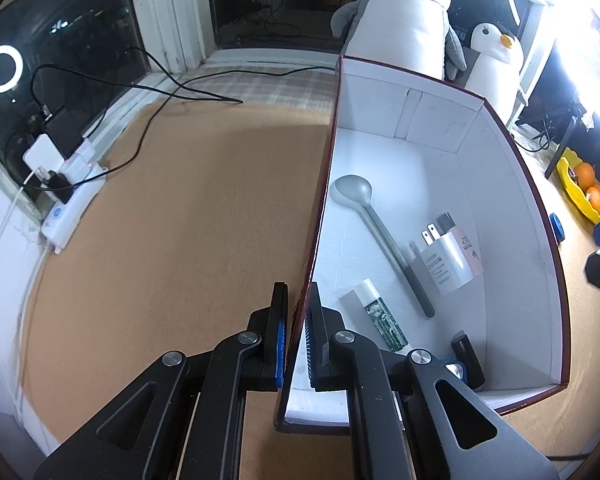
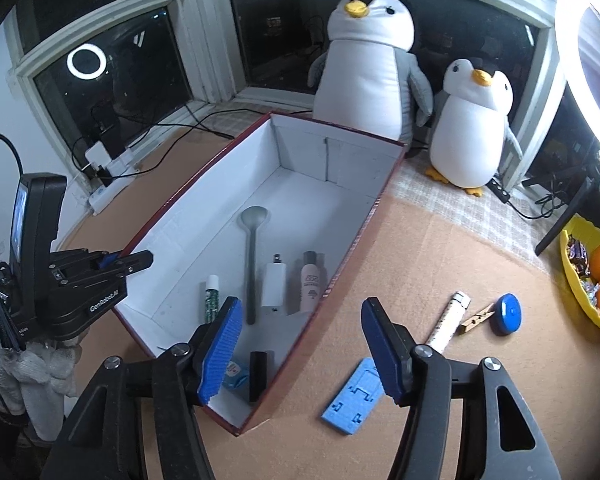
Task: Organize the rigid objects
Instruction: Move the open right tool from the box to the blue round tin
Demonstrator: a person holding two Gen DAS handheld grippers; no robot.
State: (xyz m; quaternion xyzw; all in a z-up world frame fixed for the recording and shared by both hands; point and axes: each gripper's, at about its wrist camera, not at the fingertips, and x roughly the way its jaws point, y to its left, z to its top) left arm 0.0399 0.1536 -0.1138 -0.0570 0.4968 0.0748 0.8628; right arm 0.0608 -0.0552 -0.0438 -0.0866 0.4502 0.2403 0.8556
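Box (image 1: 512,184) wall sits clamped in left gripper (image 1: 296,340); right gripper (image 2: 302,344), released, hovers above its corner.

Dark windows (image 2: 112,60), ring light (image 2: 588,52)

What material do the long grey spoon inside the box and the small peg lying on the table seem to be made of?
Long grey spoon: probably plastic or silicone; matte, uniform grey, without metallic shine. Small peg: looks like bare wood; pale tan, unpainted.
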